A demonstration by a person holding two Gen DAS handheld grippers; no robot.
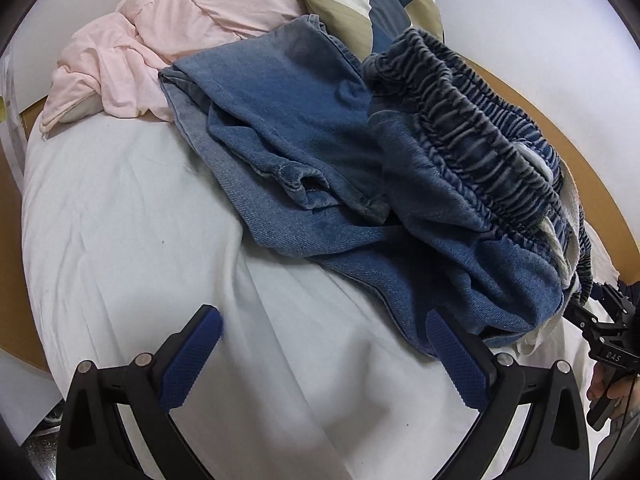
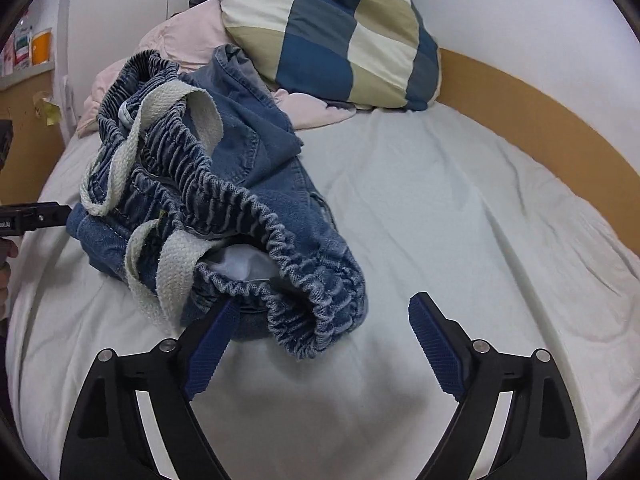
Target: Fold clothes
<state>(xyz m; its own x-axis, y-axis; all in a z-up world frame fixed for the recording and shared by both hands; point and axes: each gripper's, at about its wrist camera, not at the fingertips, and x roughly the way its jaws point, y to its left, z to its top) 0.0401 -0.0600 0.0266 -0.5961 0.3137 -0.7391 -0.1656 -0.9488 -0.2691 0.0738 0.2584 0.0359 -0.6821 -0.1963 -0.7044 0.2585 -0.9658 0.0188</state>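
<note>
Blue denim trousers with a gathered elastic waistband [image 1: 320, 136] [image 2: 224, 184] lie bunched on the pale grey bedsheet [image 1: 120, 220] [image 2: 440, 200], their cream woven drawstring [image 2: 176, 268] trailing loose at the waist. Behind them sit a rumpled pink quilt [image 1: 160, 28] and a checked blue, cream and olive pillow [image 2: 332, 28]. Both claws are spread apart and empty: the left gripper [image 1: 324, 334] hovers by the trouser hem, the right gripper [image 2: 320, 320] at the waistband.
</note>
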